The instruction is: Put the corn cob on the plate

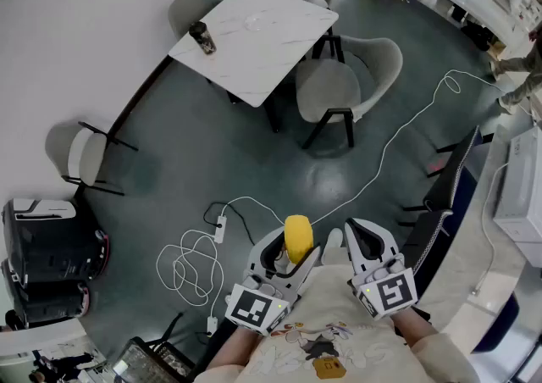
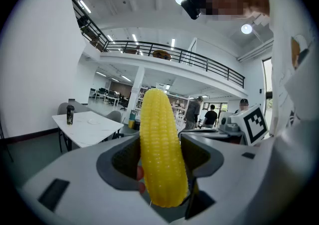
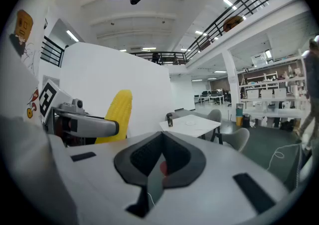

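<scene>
A yellow corn cob (image 1: 297,235) stands upright between the jaws of my left gripper (image 1: 292,247), which is shut on it and held in the air above the floor. In the left gripper view the corn cob (image 2: 159,144) fills the middle of the gripper (image 2: 160,162). My right gripper (image 1: 370,241) hovers just to its right, shut on nothing (image 3: 159,157); from there the corn cob (image 3: 115,114) shows at the left. A pale plate (image 1: 254,21) lies on the white table (image 1: 279,42) far ahead, also seen as a small plate (image 2: 92,120).
A dark cup (image 1: 201,36) stands on the table's left corner. Grey chairs (image 1: 343,76) surround the table. White cable (image 1: 190,263) and a power strip (image 1: 219,228) lie on the floor. A black case (image 1: 51,241) stands at left. People (image 2: 210,114) stand far off.
</scene>
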{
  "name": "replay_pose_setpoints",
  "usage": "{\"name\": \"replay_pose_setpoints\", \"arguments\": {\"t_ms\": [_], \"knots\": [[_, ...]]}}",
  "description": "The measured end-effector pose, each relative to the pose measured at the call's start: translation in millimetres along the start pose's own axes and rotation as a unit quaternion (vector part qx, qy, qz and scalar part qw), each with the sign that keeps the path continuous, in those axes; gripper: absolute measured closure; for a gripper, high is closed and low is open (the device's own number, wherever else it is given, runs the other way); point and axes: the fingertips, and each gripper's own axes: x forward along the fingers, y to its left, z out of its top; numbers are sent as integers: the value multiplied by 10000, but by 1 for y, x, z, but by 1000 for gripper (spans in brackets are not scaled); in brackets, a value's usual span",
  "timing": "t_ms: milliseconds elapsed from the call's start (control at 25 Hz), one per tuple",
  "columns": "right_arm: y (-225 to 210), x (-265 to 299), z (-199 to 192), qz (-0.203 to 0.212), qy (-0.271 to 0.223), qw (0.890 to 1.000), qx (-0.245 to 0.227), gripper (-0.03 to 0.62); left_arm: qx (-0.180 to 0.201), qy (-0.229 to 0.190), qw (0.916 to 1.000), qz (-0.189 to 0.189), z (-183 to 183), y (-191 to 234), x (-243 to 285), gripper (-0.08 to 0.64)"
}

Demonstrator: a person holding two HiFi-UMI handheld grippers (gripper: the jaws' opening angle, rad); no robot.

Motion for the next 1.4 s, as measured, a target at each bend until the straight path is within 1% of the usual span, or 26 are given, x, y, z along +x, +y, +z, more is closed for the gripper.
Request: {"name": "replay_pose_setpoints", "arguments": {"t_ms": [120, 200, 360, 480, 560, 640, 760, 880, 960, 1040, 1080, 1160, 1320, 1400], "knots": [[2, -4, -5, -29, 32, 9999, 106, 588, 40, 9, 10000, 8, 2, -4, -2, 299], [1, -4, -5, -11, 10, 10000, 59, 588, 57, 39, 10000, 59, 1, -4, 0, 299], [-9, -12, -13, -3, 42, 9998, 169, 588, -118, 123, 9996, 222, -9, -7, 6, 299], [-13, -12, -14, 189, 57, 9994, 271, 588, -230, 281, 9987, 368, -15, -6, 7, 299], [-17, -12, -15, 351, 78, 9986, 379, 588, -297, 302, 9982, 428, -16, -6, 13, 299], [-24, -12, -18, 420, 81, 9981, 452, 587, -323, 322, 9978, 488, -16, -8, 21, 299], [-35, -15, -19, 436, 25, 9983, 393, 587, -350, 384, 9970, 571, -18, -10, 31, 299], [-50, -16, -21, 372, -35, 9985, 410, 587, -331, 343, 9967, 657, -18, -11, 42, 299], [-60, -18, -33, 322, 47, 9974, 644, 586, -336, 277, 9961, 764, -19, -14, 47, 299], [-65, -20, -46, 380, 197, 9952, 876, 587, -370, 208, 9950, 899, -19, -16, 49, 299], [-67, -19, -48, 431, 235, 9946, 914, 587, -386, 186, 9945, 959, -19, -17, 51, 299], [-71, -17, -44, 482, 196, 9947, 888, 587, -413, 166, 9937, 1026, -17, -17, 53, 299], [-84, -8, -34, 441, 99, 9955, 835, 587, -451, 181, 9934, 1043, -16, -12, 65, 299], [-90, -3, -33, 435, 73, 9949, 903, 587, -485, 214, 9933, 1024, -16, -7, 73, 299]]}}
